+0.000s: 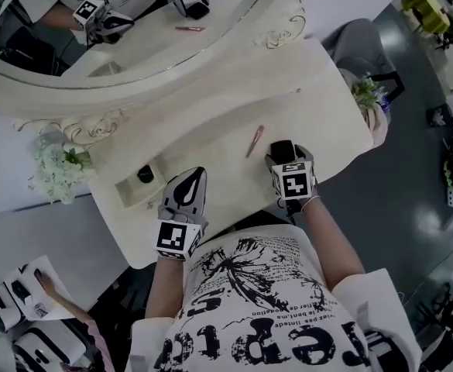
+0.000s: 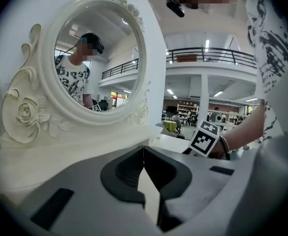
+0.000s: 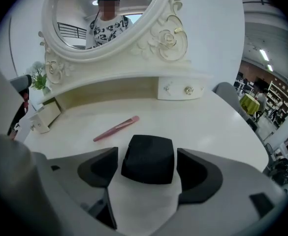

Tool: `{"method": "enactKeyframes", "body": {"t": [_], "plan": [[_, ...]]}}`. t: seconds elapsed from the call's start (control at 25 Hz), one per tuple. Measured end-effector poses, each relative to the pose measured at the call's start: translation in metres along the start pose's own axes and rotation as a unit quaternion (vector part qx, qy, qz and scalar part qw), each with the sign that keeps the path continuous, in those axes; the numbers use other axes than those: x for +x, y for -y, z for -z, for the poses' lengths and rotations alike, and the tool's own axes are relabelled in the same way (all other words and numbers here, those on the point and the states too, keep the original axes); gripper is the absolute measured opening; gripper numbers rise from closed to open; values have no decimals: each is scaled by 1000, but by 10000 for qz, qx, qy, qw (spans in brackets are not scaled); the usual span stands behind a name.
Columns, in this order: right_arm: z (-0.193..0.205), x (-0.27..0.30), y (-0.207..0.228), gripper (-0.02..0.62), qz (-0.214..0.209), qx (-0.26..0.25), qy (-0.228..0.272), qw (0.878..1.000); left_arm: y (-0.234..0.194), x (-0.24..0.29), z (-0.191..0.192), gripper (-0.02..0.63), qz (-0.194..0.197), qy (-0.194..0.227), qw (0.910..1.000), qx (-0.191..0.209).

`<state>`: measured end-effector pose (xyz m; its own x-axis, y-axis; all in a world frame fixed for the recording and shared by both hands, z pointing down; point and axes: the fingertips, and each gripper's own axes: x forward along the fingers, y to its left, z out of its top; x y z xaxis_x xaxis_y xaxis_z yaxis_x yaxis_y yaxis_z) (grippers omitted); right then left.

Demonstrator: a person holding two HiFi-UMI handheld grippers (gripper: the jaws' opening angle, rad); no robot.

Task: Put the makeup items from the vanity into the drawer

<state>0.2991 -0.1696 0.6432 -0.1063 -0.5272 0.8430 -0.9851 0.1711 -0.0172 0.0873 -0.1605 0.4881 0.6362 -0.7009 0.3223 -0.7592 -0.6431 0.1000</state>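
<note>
Compact [image 3: 148, 156]: black, on vanity [image 1: 211, 118] front right | right gripper [image 1: 283, 155]: jaws wide on either side, pads clear of it, no grip | brush [image 3: 116, 128]: just beyond, slanting up-right | drawer [image 1: 125, 190]: open, well left of compact | left gripper [image 2: 144, 173]: jaws together, empty, nearer drawer

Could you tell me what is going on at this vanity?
A person stands at the vanity with a gripper in each hand. The right gripper has its jaws open around a black case on the top, with the pads clear of it. The left gripper is shut and empty. A pink brush lies beyond the case. The drawer is open, with a dark item inside.
</note>
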Motion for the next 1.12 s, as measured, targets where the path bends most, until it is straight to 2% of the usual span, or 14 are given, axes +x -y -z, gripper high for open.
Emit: {"method": "enactKeyframes", "body": {"t": [0.12, 0.36, 0.52, 0.64, 0.84, 1.12], "plan": [[6, 9, 1, 357, -110, 107, -150, 9998, 4, 5, 0, 20, 21, 11, 10000, 2], [5, 11, 4, 350, -188, 36, -300, 9994, -8, 7, 0, 20, -193, -12, 9998, -1], [-1, 2, -11, 348, -397, 282, -332, 9983, -15, -8, 0, 20, -270, -23, 9996, -28], [-17, -8, -39, 347, -571, 304, -160, 9978, -24, -24, 7, 20, -398, -114, 9991, -120], [-53, -25, -103, 347, -934, -295, 214, 9950, -43, -66, 10, 20, -620, -34, 9979, -155], [-89, -41, -221, 347, -1632, -914, 421, 9814, -94, -143, 7, 20, -1137, 208, 9932, -133]]}}
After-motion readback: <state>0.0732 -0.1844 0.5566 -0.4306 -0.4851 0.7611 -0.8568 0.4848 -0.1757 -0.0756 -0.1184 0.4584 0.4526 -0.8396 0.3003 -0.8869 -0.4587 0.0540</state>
